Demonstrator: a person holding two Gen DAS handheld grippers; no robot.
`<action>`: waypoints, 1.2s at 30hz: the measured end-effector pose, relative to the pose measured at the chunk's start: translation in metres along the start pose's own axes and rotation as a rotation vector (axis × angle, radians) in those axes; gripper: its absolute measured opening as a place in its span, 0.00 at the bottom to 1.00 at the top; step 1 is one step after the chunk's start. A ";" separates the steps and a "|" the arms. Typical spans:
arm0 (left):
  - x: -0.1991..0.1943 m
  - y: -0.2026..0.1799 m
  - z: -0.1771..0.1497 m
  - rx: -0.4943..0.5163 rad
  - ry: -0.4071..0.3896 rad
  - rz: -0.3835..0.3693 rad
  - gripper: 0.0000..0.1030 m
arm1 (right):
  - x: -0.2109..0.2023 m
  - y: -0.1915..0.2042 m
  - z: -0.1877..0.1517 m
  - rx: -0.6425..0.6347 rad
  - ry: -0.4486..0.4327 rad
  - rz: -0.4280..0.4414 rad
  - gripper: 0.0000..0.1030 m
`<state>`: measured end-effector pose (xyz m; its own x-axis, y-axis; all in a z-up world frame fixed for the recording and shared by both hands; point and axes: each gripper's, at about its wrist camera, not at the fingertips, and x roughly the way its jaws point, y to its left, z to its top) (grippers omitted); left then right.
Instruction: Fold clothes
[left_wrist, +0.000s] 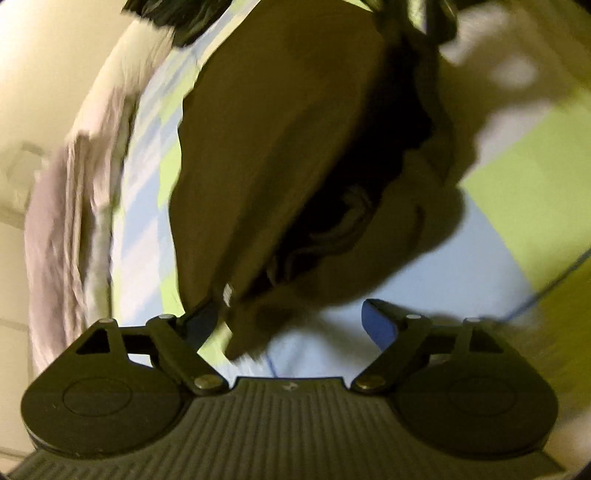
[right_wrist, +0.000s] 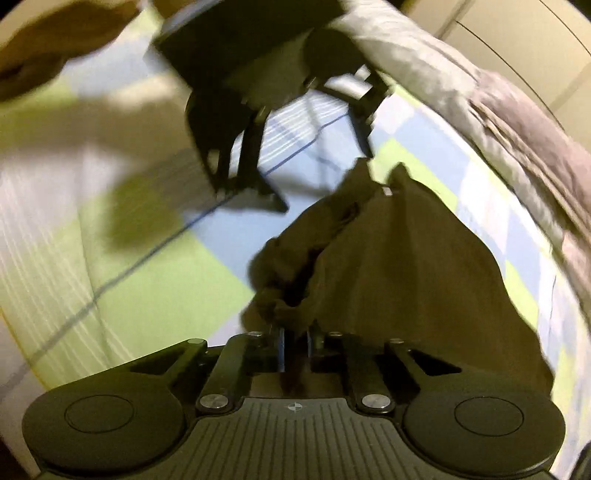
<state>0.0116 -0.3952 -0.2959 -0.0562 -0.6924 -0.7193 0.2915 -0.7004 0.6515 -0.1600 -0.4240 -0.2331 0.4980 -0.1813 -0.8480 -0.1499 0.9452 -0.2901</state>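
A brown garment (left_wrist: 280, 140) stretches across the left wrist view, above the checked bedspread. Its near corner hangs by the left finger (left_wrist: 205, 319) of my left gripper (left_wrist: 291, 321), whose blue-padded jaws stand wide apart and clamp nothing. In the right wrist view my right gripper (right_wrist: 295, 343) is shut on a bunched edge of the brown garment (right_wrist: 399, 266). From there the cloth rises to a far corner that touches one finger of the left gripper (right_wrist: 321, 177). The frames are blurred by motion.
The bedspread (right_wrist: 155, 280) is checked in green, blue and white. A rumpled grey and white blanket (right_wrist: 517, 122) lies along its edge, also seen as the blanket (left_wrist: 70, 221). Another brown cloth (right_wrist: 55, 44) and a black garment (left_wrist: 177, 18) lie farther off.
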 end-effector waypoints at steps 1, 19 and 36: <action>0.003 0.002 0.001 0.017 -0.007 -0.005 0.81 | -0.008 -0.005 0.001 0.025 -0.012 0.003 0.06; 0.019 0.038 0.018 0.138 -0.041 -0.146 0.11 | -0.059 -0.001 -0.002 0.131 -0.026 0.082 0.03; 0.013 0.062 0.017 -0.098 -0.026 -0.224 0.10 | -0.007 0.041 -0.014 -0.046 -0.002 -0.108 0.83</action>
<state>0.0126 -0.4507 -0.2608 -0.1542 -0.5272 -0.8356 0.3603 -0.8175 0.4493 -0.1813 -0.3878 -0.2452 0.5148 -0.2812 -0.8099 -0.1344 0.9065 -0.4002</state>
